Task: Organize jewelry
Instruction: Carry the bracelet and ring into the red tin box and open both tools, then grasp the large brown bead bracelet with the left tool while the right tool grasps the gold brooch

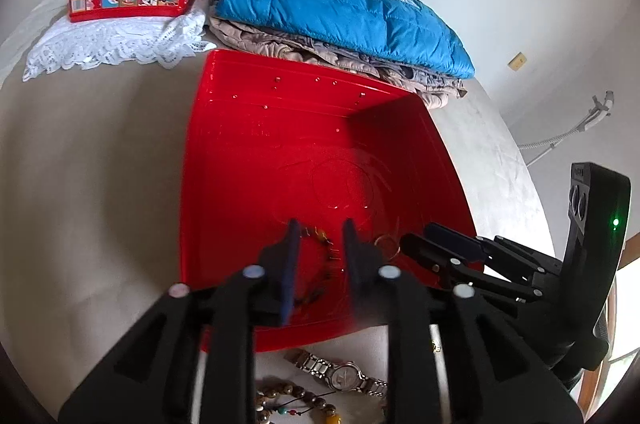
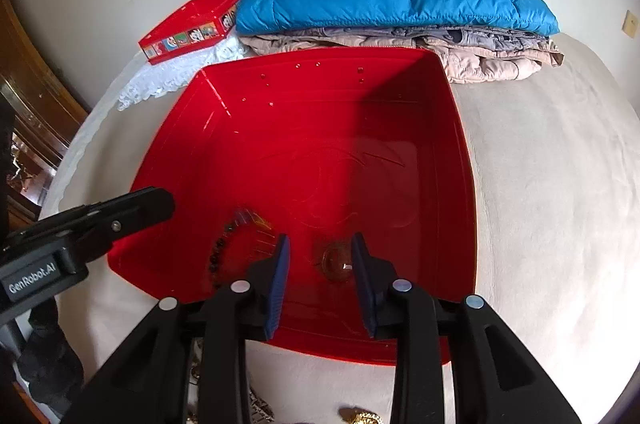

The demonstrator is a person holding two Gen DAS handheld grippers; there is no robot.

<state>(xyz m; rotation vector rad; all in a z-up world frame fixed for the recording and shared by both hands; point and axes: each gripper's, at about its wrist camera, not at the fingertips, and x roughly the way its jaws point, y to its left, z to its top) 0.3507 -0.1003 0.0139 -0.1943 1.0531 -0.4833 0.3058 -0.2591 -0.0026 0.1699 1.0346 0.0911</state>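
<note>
Lying inside shallow square red plastic tray near its front edge: dark beaded bracelet with orange beads, curved; just beside it, round amber-brown ring-like piece. Resting outside, before the tray: silver metal wristwatch, brown beaded strand.

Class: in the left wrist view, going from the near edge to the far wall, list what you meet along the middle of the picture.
Bead bracelet and wristwatch on the cloth → left tongs → beaded string in the red tray → beige folded garment → blue quilted jacket.
</note>
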